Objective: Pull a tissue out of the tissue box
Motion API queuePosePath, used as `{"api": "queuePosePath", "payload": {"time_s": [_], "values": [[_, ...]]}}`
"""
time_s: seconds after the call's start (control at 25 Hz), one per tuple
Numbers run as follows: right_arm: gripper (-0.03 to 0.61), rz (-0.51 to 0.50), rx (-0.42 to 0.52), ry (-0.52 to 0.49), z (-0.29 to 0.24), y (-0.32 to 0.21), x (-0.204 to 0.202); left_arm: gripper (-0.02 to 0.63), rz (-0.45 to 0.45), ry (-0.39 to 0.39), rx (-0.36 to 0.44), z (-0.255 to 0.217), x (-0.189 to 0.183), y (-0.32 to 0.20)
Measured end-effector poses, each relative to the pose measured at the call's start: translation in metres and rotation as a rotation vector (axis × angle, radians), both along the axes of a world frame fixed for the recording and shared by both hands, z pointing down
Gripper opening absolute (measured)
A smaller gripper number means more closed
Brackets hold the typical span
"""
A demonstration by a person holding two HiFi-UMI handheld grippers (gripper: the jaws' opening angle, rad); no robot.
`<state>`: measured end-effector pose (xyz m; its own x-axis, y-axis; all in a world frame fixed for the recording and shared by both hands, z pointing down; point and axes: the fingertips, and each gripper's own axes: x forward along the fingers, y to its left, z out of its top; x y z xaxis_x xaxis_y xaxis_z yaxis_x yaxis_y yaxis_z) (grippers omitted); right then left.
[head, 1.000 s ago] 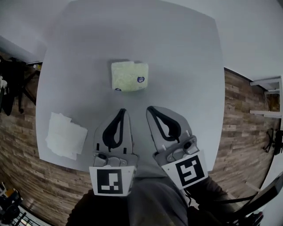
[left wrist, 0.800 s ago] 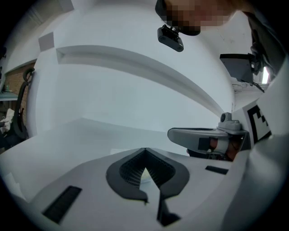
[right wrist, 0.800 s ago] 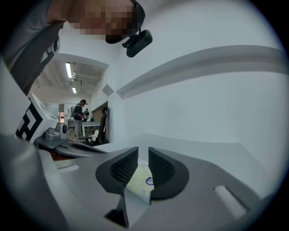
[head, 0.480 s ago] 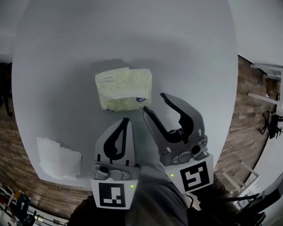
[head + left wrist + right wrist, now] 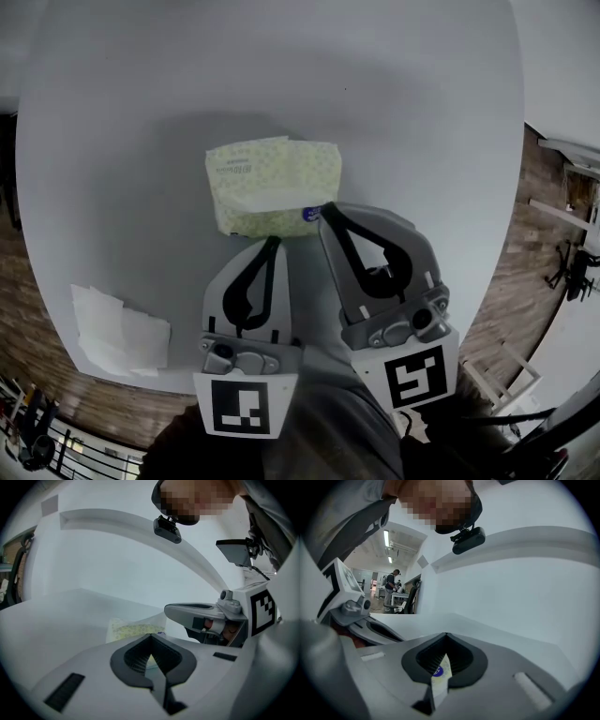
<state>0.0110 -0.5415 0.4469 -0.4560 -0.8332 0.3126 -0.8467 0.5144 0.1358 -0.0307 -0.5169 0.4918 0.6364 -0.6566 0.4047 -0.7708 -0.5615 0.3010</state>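
Observation:
A soft tissue pack (image 5: 272,183) with a yellow-green pattern lies on the grey table (image 5: 422,122); a white tissue edge (image 5: 277,200) shows along its top. My right gripper (image 5: 327,210) has just been closing and is now shut on the pack's near right corner, by the blue sticker (image 5: 312,214). In the right gripper view a sliver of that corner (image 5: 439,673) sits pinched between the jaws of the right gripper (image 5: 446,635). My left gripper (image 5: 273,241) is shut with nothing in it, its tips at the pack's near edge. The pack (image 5: 129,629) lies just beyond the left gripper (image 5: 151,635).
Loose white tissues (image 5: 117,328) lie at the table's near left edge. A wood-plank floor (image 5: 525,234) surrounds the table. The person's legs are below both grippers. Distant people and desks (image 5: 393,590) show in the right gripper view.
Both grippers came down toward the pack. The right gripper opened beside the pack's near right corner, then shut on it. The left gripper stayed shut.

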Motion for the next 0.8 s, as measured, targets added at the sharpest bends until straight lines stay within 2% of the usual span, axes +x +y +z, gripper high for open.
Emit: {"api": "queuePosePath", "payload": {"time_s": [0.24,0.4,0.64,0.8], "values": [[0.002,-0.007,0.029,-0.081,-0.033,0.006,0.004,0.002,-0.004,0.008,0.001,-0.002,0.003,0.002],[0.002,-0.022,0.080,-0.093,-0.067,0.010,0.001,0.002,0.004,0.017,0.018,-0.012,0.006,0.004],[0.002,-0.033,0.193,-0.131,-0.143,0.028,-0.008,0.002,-0.008,0.068,0.058,-0.052,0.002,0.020],[0.002,-0.065,0.278,-0.126,-0.186,0.061,-0.022,0.002,-0.063,0.108,0.076,-0.089,-0.015,0.047]]}}
